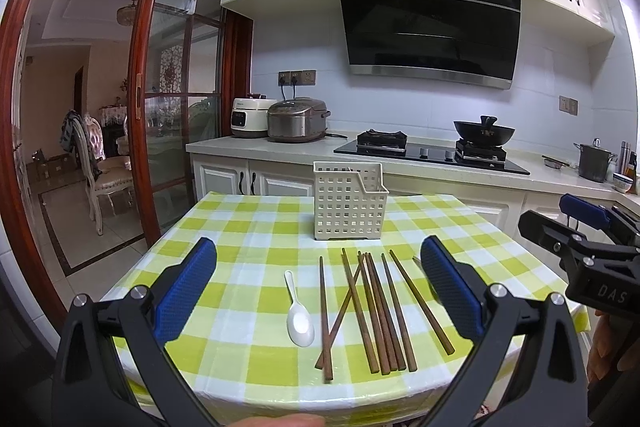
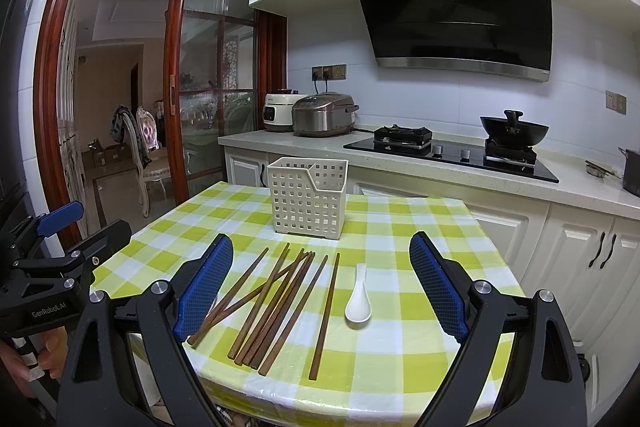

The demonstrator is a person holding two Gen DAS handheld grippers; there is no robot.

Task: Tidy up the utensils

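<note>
Both grippers hang wide open and empty above the near edge of the table (image 1: 248, 227): my left gripper (image 1: 318, 281) frames the spoon (image 1: 298, 311) and most of the chopsticks (image 1: 376, 311), and my right gripper (image 2: 320, 279) frames much the same spread. From left to right on the checked cloth lie the white spoon, one lone chopstick, a crossed pair, then a tight bundle fanning out; the slotted white basket (image 1: 348, 207) stands upright beyond them, well apart. Nothing is in it that I can see. To start well, I judge I should take the loose outer pieces first, closing low across a shaft near its middle so it does not swing, and leave the crossed pair until its neighbours are gone. My left view shows the right gripper off the table's right edge; my right view alone shows the basket's lower divided side and the hand (image 2: 24, 363) holding the other handle.
</note>
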